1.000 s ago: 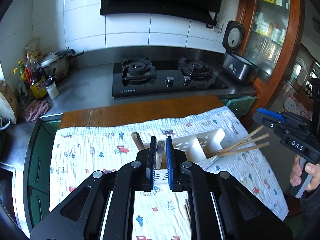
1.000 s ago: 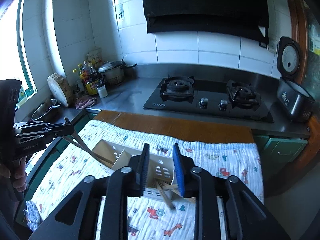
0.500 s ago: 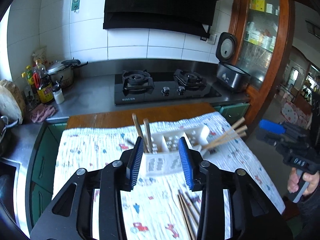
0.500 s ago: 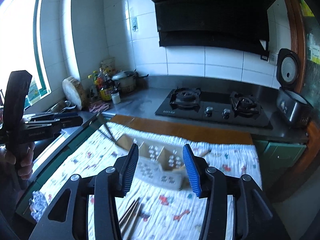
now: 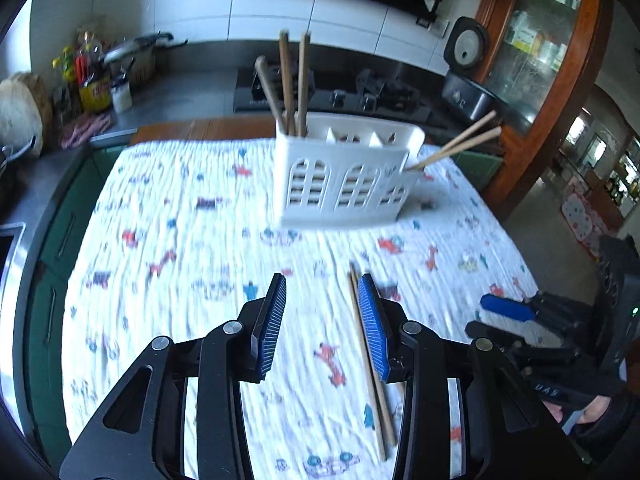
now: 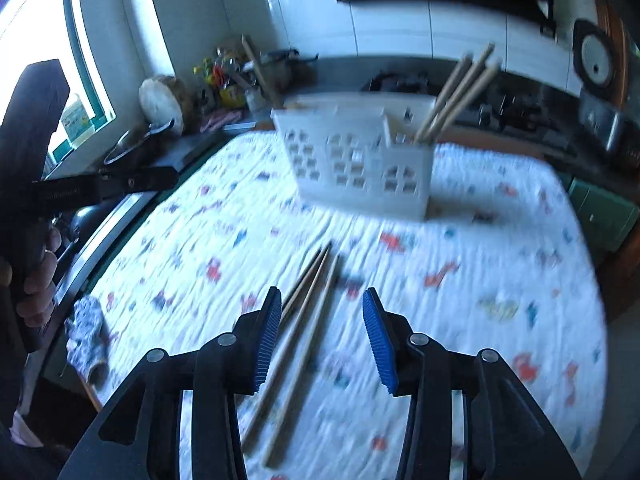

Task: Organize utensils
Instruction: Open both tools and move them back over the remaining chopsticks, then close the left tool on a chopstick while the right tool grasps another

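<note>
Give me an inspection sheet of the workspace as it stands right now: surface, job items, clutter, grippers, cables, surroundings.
Surface: table under a white printed cloth, wrinkled.
Job's things: white utensil holder upright on the cloth; chopsticks standing in its left end compartment, more leaning out of its right end. Loose chopsticks lie flat on the cloth nearer the grippers.
Clutter: small crumpled patterned cloth at the table's left edge.
Grippers: left gripper open, nothing held; right gripper jaws closing, nothing gripped, loose chopsticks below them.
Cables: nothing seen.
Surroundings: gas stove, rice cooker, bottles on the counter, wooden cabinet.
</note>
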Demonstrator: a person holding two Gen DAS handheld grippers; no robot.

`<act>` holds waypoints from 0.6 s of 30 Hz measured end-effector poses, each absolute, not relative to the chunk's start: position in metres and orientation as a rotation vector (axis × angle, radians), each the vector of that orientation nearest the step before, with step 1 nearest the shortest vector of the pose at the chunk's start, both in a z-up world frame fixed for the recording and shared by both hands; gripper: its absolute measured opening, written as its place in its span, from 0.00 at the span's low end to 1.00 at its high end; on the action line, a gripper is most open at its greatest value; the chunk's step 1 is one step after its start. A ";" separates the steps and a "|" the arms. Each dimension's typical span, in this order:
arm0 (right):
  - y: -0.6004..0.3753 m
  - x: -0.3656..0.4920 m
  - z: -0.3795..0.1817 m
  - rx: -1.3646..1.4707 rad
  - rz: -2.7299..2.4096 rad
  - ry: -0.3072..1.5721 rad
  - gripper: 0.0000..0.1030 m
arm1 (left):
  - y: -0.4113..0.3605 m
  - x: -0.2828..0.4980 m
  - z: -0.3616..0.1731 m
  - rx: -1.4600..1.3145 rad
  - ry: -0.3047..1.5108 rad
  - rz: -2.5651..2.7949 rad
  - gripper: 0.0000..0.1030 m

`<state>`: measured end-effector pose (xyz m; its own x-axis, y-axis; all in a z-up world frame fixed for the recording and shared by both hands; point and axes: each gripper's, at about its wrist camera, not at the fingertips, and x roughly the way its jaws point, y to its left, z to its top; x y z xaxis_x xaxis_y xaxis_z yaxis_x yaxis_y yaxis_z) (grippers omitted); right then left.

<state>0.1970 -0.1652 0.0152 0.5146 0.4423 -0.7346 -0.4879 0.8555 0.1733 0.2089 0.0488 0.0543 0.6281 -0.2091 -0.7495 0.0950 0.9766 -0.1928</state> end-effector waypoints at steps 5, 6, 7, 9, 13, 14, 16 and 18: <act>-0.158 0.178 -0.024 -0.032 0.558 0.968 0.32 | 0.054 0.195 0.030 -0.164 0.929 -0.164 0.37; -0.158 0.176 -0.029 -0.022 0.567 0.985 0.28 | 0.055 0.193 0.026 -0.172 0.938 -0.161 0.37; -0.157 0.173 -0.037 -0.011 0.578 1.012 0.26 | 0.055 0.192 0.023 -0.178 0.945 -0.160 0.37; -0.152 0.169 -0.044 -0.024 0.589 1.036 0.23 | 0.057 0.188 0.016 -0.192 0.960 -0.157 0.37; -0.147 0.165 -0.054 -0.029 0.590 1.072 0.17 | 0.056 0.180 0.003 -0.209 0.992 -0.160 0.37; -0.146 0.165 -0.056 -0.030 0.594 1.082 0.16 | 0.055 0.178 0.000 -0.211 1.002 -0.163 0.37; -0.146 0.164 -0.061 -0.040 0.579 1.099 0.14 | 0.052 0.174 -0.006 -0.216 1.021 -0.169 0.37; -0.146 0.164 -0.066 -0.044 0.576 1.121 0.14 | 0.048 0.170 -0.014 -0.222 1.041 -0.180 0.37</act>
